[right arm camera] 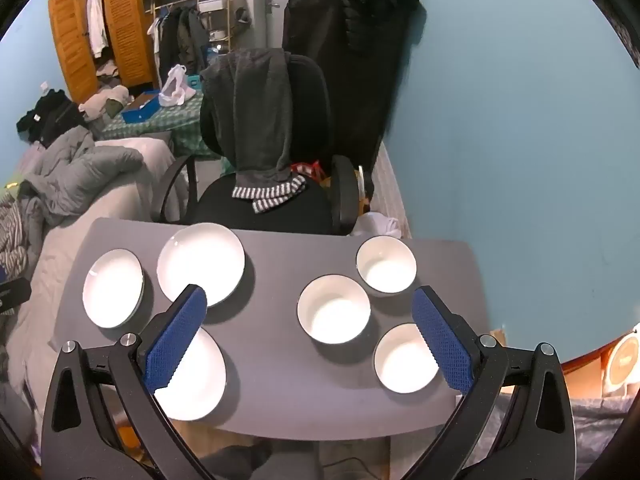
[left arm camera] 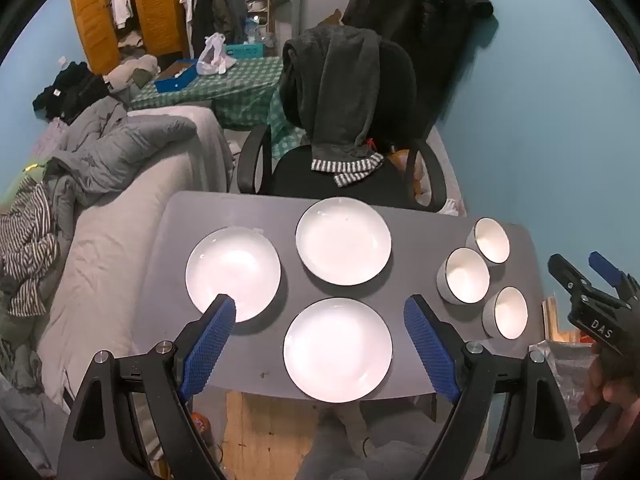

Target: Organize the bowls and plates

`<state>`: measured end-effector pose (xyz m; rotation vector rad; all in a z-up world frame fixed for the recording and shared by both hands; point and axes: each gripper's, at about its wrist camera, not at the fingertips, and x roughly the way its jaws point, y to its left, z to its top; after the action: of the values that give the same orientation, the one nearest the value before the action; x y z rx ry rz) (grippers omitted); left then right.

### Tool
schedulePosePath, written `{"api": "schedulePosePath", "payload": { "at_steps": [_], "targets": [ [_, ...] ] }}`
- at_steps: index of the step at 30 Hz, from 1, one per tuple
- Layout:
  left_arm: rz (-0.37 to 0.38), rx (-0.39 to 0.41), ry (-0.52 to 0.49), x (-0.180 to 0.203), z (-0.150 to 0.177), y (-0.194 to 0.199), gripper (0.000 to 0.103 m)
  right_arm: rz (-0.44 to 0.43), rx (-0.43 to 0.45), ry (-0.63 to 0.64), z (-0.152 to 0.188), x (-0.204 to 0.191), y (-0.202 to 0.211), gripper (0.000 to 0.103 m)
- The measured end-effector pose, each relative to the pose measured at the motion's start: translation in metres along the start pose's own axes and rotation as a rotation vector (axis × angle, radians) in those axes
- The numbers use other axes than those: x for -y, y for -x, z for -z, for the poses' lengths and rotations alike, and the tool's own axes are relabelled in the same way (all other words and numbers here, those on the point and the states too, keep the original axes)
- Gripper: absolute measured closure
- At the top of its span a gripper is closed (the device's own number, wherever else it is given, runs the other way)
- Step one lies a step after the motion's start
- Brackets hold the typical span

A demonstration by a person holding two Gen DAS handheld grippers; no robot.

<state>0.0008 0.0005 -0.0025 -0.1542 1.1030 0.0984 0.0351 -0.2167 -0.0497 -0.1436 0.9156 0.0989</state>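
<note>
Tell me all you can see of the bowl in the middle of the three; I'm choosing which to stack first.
The middle bowl is round and white inside, with a thin dark rim and a pale grey outer wall, ceramic by its look. It stands upright and empty on the grey table, close to the other two bowls but touching neither. Nothing holds it.

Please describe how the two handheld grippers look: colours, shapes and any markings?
Both are black plastic, clamp-shaped frames with silver pivot bolts. The left gripper and right gripper have blue pads with a fine grid texture. White letters "DAS" mark the right one's body.
</note>
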Motion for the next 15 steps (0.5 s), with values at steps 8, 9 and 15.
{"api": "schedulePosePath", "payload": {
  "at_steps": [8, 9, 15],
  "targets": [
    [0.062, -0.023, 0.050, -0.013, 0.002, -0.004, 0.016, 0.003, 0.005, 0.002, 0.001, 0.001, 0.000, 0.002],
    [0.060, -0.021, 0.055, -0.012, 0.002, -0.003, 0.016, 0.003, 0.004, 0.004, 0.001, 0.001, 0.000, 0.002],
    [0.055, -0.015, 0.075, -0.004, 0.002, -0.002, 0.016, 0.008, 0.012, 0.008, 0.001, 0.002, 0.004, 0.002]
  ]
}}
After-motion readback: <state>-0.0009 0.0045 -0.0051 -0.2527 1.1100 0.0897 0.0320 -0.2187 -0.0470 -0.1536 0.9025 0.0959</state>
